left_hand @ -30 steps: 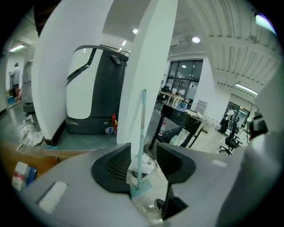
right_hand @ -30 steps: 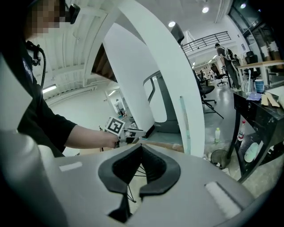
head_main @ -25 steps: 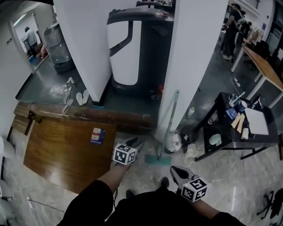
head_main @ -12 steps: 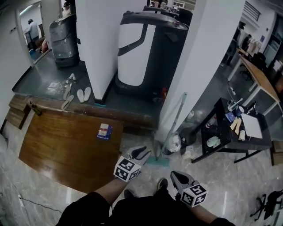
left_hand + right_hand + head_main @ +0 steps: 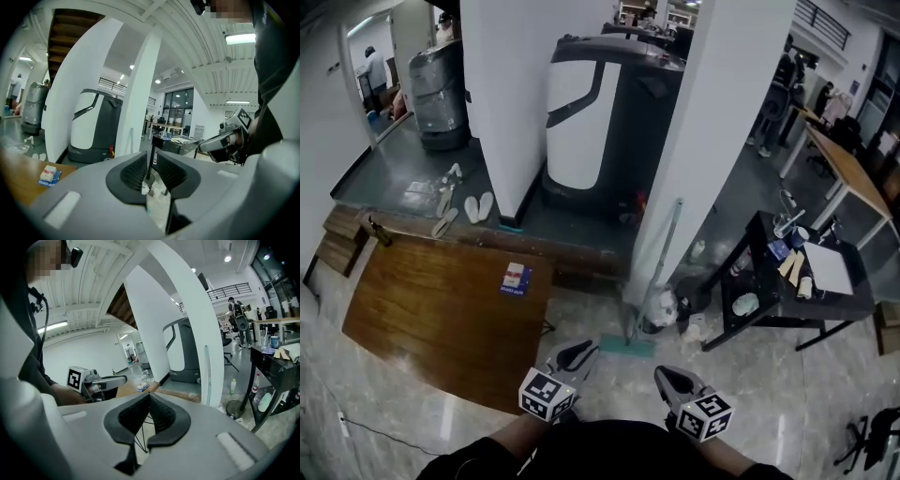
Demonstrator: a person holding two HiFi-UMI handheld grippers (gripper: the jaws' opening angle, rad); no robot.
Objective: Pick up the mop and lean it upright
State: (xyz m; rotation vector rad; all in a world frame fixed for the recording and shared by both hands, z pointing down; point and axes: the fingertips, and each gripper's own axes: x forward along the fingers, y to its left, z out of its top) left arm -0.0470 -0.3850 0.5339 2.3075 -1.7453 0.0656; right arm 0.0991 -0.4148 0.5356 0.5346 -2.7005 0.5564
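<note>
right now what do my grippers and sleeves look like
The left gripper and right gripper are grey with black ribbed pads and a cube of black-and-white square markers. Sleeves are black. The left jaws have just been closing, nothing between them.

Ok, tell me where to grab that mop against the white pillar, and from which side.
Take the mop handle at mid-height, from the open floor side. The thin pole leans nearly upright against the white pillar, which blocks its back, and the teal mop head lies low beside clutter, so the bare shaft is probably easiest.
</note>
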